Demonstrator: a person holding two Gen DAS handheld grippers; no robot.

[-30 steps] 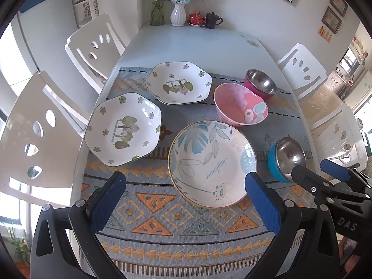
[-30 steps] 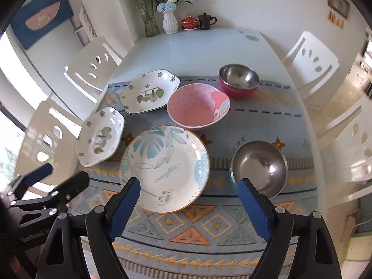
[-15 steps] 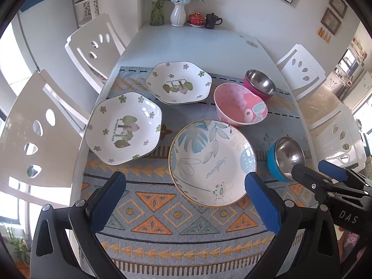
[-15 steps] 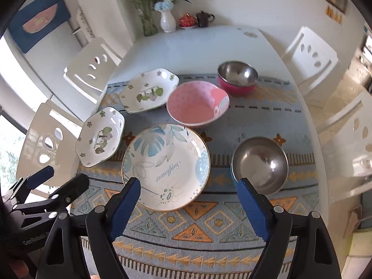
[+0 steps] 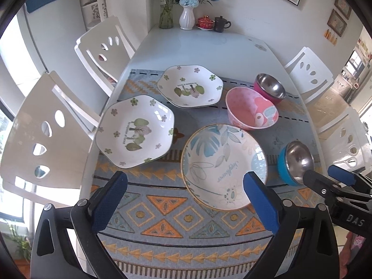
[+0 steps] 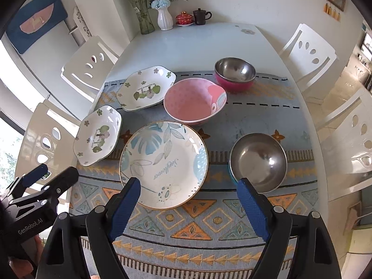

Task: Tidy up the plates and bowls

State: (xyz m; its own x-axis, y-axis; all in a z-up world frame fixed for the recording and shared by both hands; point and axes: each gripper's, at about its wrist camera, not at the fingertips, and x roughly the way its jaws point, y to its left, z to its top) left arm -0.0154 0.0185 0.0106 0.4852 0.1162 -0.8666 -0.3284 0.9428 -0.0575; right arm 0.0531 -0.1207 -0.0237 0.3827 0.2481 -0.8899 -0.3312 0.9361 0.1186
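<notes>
Both hand-held grippers, left gripper [image 5: 183, 200] and right gripper [image 6: 189, 205], hover wide open and empty above the leaf-patterned plate [image 6: 164, 164] on the mat, nothing stacked yet; next, close on a rim

On the tabletop [image 6: 197, 44] lies a mat [image 6: 255, 121] carrying the dishes. Nearest sits a round plate [image 6: 162, 162] with a steel bowl [image 6: 258, 160] to its right and a six-sided plate [image 6: 97, 134] to its left. Behind them stand a second six-sided plate [image 6: 146, 88], a deep bowl [image 6: 193, 100] and another steel bowl [image 6: 234, 72], left to right.
</notes>
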